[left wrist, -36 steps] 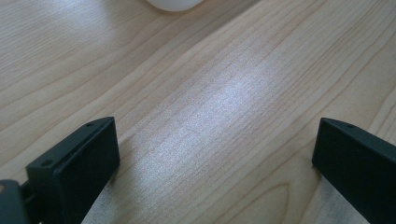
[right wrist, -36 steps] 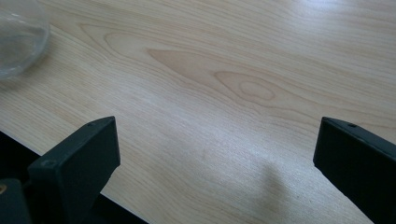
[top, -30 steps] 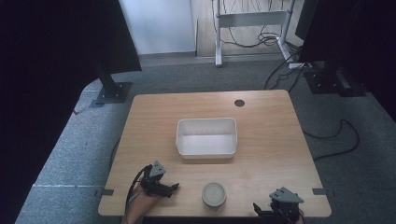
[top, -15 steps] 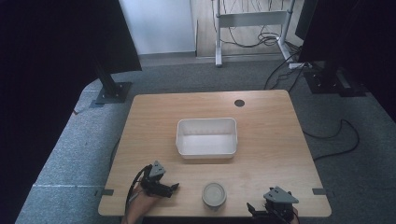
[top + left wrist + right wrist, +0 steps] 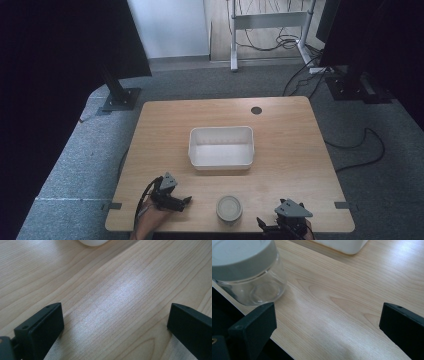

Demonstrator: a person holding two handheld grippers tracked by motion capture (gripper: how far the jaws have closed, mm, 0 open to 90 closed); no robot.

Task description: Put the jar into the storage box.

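A clear glass jar (image 5: 229,208) with a grey screw lid stands upright on the near edge of a light wooden tabletop (image 5: 285,135), between two hand-held grippers. In the right gripper view the jar (image 5: 249,272) looks empty and sits just beyond that tool's left jaw, not between the jaws. The right hand-held gripper (image 5: 267,224) rests low at the near right edge of the tabletop, just right of the jar, its jaws spread wide over bare wood (image 5: 327,315) with nothing held. The left hand-held gripper (image 5: 184,201) lies to the left of the jar, pointing right toward it, with the person's hand (image 5: 150,222) behind it at the tabletop's near edge; its jaws are also wide apart over bare wood grain (image 5: 112,305). Farther back, near the middle of the tabletop, sits a white rectangular plastic bin (image 5: 221,160), open at the top and apart from the jar. A small round cable hole (image 5: 256,110) marks the far side. Grey carpet (image 5: 90,150) surrounds the tabletop, with black stand bases and loose cables beyond.
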